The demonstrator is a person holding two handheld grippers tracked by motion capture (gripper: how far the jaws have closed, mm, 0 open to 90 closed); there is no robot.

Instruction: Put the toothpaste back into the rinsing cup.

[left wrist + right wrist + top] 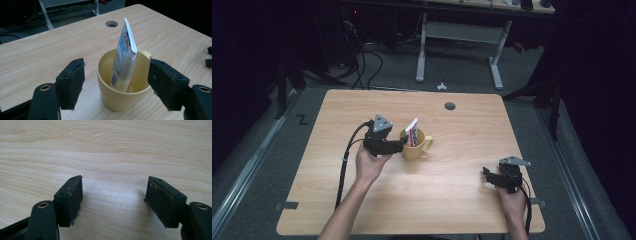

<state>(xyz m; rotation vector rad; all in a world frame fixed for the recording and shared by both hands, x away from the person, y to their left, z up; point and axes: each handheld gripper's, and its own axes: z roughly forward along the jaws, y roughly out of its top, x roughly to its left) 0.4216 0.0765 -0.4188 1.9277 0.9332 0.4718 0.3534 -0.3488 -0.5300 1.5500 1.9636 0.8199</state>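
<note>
A yellow mug (pixel 414 148) (pixel 119 96) stands upright near the middle of the wooden table (pixel 452 195), its handle toward the right. A white toothpaste tube (pixel 412 132) (pixel 123 56) with blue and red print leans inside it, crimped end up. My left gripper (pixel 401 145) (pixel 116 83) is open at the mug's left side, its jaws standing on either side of the mug without touching it. My right gripper (pixel 487 175) (pixel 113 198) is open low over bare wood at the table's right front, holding nothing.
A round cable hole (pixel 450 106) (pixel 111 23) sits near the table's far edge. Beyond the table stand a white desk frame (pixel 459 45) and cables on the grey floor. Bare wood lies between the mug and the right gripper.
</note>
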